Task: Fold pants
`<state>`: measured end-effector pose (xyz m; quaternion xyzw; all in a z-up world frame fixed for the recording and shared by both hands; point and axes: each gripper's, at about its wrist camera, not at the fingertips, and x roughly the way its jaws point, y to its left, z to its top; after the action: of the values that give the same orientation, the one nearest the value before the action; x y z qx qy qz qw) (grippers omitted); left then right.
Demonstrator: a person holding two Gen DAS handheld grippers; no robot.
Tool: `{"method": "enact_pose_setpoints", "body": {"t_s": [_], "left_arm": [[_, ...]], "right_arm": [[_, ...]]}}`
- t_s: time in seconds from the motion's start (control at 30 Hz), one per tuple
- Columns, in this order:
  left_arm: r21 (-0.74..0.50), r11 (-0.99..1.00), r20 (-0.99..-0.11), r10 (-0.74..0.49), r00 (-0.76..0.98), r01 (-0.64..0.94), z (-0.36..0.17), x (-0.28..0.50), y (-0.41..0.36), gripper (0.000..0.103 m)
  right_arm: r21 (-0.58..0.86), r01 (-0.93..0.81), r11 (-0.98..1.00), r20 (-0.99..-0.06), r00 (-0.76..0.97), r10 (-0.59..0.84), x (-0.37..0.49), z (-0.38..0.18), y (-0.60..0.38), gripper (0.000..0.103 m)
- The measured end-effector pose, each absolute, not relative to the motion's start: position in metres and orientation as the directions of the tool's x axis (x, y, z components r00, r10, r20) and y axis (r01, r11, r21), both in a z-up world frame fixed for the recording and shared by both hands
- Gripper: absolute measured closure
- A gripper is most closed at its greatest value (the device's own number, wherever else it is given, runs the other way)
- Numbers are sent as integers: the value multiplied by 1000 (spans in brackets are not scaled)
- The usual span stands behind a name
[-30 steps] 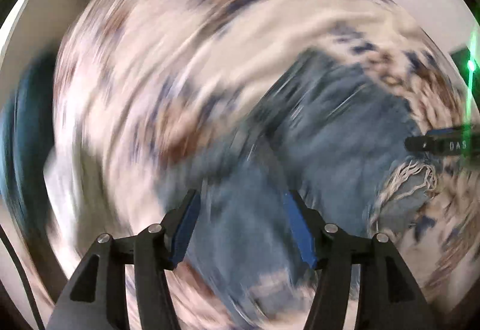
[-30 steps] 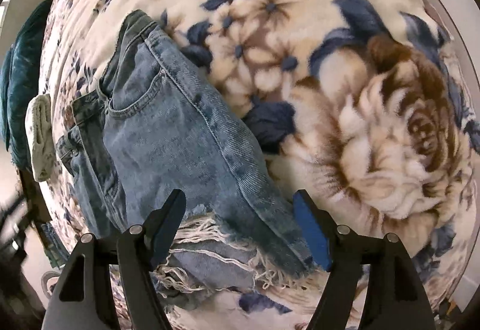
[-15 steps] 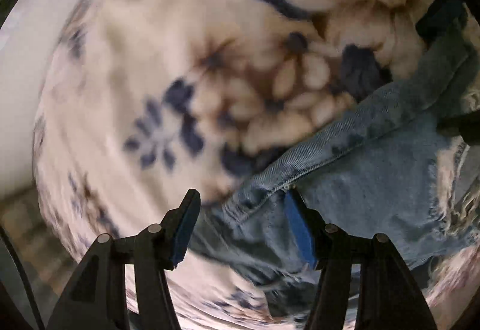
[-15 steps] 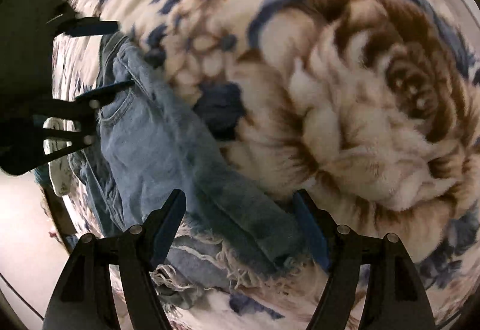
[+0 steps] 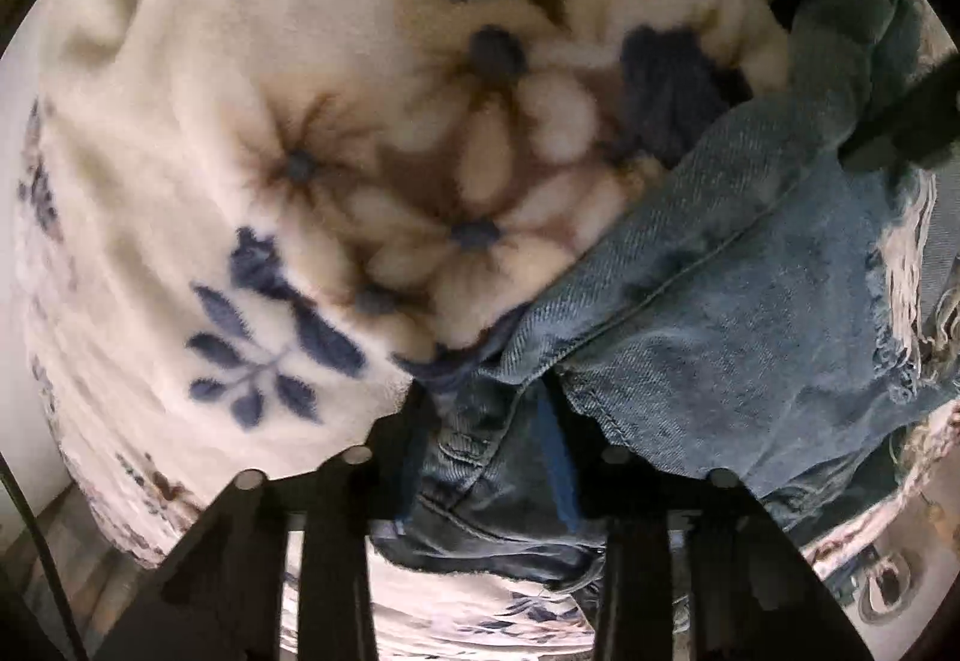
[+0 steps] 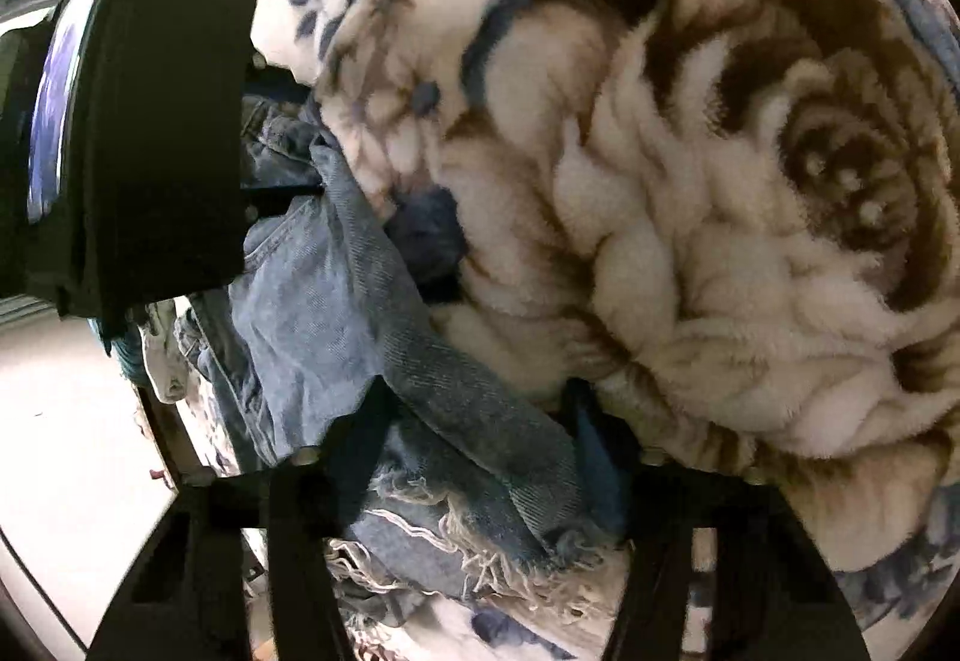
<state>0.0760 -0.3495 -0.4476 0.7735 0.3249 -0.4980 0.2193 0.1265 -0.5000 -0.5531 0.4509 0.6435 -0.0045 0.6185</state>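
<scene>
Left wrist view: the left gripper [image 5: 486, 421] sits at the lower centre with its jaws closing narrowly on the waistband end of the denim pants [image 5: 738, 313]; bunched cloth fills the gap and looks pinched between the blue pads. From there the pants run up and to the right, their long axis a diagonal toward the upper right corner, where a frayed white hem shows near the right edge. A dark bar crosses that corner. The floral blanket [image 5: 240, 150] lies bare across the whole left and upper centre of the frame, and only this view shows that open stretch.

Right wrist view: the right gripper [image 6: 474, 457] is at the lower centre, its jaws closing around the frayed hem end of the pants [image 6: 336, 313], with denim between them. The pants run up and left from here. The body of the left gripper [image 6: 162, 120] fills the upper left. The blanket's [image 6: 690, 241] big brown rose fills the right.
</scene>
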Motion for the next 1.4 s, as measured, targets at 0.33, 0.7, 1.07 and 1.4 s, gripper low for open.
{"method": "enact_pose_setpoints", "body": {"t_s": [0.33,0.7,1.07,1.4], "left_arm": [[163,-550,-952,130,277,819,-343,89,-293,86],[297,-350,-943,40,331,889,-269,100,-149,88],[343,-146,-919,152,363,928,-348,161,8,89],[370,98,-913,222,342,924,-418,211,85,89]], "right_arm": [[588,547,595,-790,233,567,125,-517,-476,87],[669,417,615,-732,232,640,129,-446,-374,89],[735,335,589,-652,112,750,151,-458,-222,89],[650,351,674,-716,-16,698,178,-513,-144,85]]}}
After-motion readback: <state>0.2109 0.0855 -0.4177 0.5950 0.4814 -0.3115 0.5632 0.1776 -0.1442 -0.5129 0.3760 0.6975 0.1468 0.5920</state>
